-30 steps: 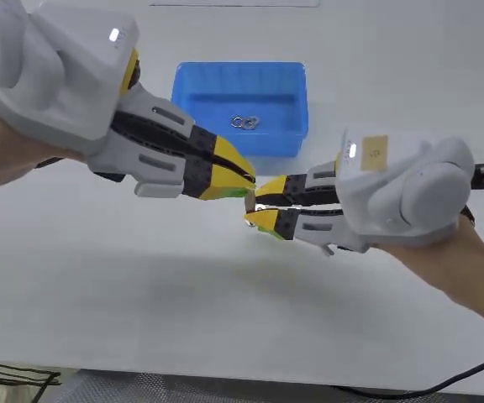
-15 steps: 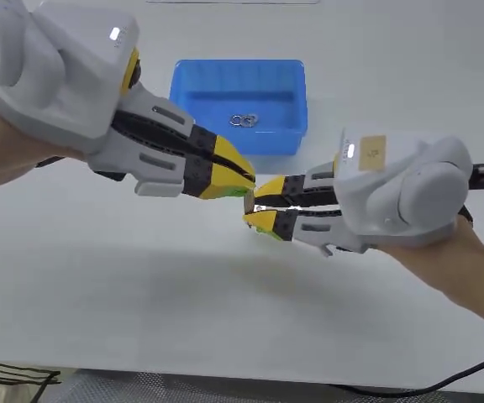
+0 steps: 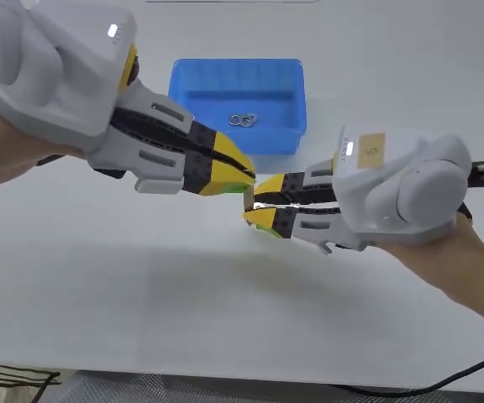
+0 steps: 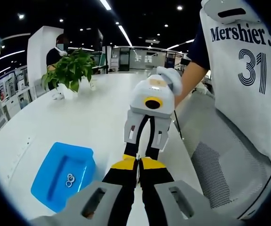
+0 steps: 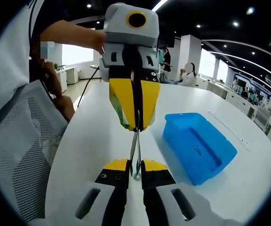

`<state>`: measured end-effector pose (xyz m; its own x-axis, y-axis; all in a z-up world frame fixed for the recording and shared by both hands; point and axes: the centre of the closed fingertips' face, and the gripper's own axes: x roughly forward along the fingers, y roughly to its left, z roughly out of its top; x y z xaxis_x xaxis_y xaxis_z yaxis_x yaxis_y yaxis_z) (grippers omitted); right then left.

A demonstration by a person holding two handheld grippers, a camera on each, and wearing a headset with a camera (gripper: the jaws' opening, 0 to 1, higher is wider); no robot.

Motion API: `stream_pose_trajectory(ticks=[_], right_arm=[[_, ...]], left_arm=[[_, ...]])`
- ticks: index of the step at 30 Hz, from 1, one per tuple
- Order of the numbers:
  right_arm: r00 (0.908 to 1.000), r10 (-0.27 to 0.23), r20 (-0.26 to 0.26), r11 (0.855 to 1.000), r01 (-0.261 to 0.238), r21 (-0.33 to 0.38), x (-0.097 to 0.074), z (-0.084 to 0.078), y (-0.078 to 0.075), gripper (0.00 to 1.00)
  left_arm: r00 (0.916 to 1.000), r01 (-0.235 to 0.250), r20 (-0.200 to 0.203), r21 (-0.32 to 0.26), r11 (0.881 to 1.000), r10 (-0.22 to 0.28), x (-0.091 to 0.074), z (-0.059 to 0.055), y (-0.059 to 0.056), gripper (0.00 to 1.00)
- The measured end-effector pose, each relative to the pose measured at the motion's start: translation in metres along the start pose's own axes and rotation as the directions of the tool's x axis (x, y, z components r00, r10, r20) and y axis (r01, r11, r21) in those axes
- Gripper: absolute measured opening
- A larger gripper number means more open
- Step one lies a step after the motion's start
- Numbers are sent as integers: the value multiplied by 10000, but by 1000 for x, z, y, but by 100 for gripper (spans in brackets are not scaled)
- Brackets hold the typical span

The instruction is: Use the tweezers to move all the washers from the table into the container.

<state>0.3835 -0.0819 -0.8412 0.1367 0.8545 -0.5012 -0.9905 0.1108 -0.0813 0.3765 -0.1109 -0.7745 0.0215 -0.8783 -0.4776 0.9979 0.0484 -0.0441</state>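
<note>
Tweezers (image 5: 135, 143) held in the air between the two grippers, over the white table (image 3: 183, 294), just near of the blue container (image 3: 263, 143). Left gripper (image 3: 248, 178) has its jaws pressed together on the far end of the tweezers. Right gripper (image 3: 253, 205) has its jaws clamped on the other end, so it looks like a handover or regrip. A few washers (image 3: 243, 121) lie together in the container. Risks: if one gripper lets go before the other has a firm hold, the thin tweezers could pivot or drop to the table. If both pull or twist at once, the tweezers could end up skewed in the jaws, with the tips off line for pinching washers.
</note>
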Motion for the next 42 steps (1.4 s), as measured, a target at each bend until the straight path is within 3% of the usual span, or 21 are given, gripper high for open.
stream_pose_trajectory(ticks=[21, 22, 23, 34, 42], right_arm=[[10000, 21, -43, 9998, -20, 205, 1, -3, -1, 12], [9999, 82, -105, 9997, -80, 249, 1, -4, 0, 12], [9999, 67, -84, 9996, -65, 257, 1, -4, 0, 12], [9999, 131, 43, 9988, -132, 462, 3, -4, -1, 10], [10000, 50, -21, 9990, -49, 441, 2, -4, 1, 10]], left_arm=[[9999, 33, 163, -304, 9995, -28, 2, 0, 3, 6], [9997, -30, -224, -122, 9999, 28, 1, -7, 5, 6], [10000, 60, 46, -300, 9995, -59, 2, -3, 3, 6], [10000, 94, -25, -471, 9988, -96, -1, -6, 1, 6], [9999, 115, -91, -575, 9983, -121, 7, -2, -5, 6]])
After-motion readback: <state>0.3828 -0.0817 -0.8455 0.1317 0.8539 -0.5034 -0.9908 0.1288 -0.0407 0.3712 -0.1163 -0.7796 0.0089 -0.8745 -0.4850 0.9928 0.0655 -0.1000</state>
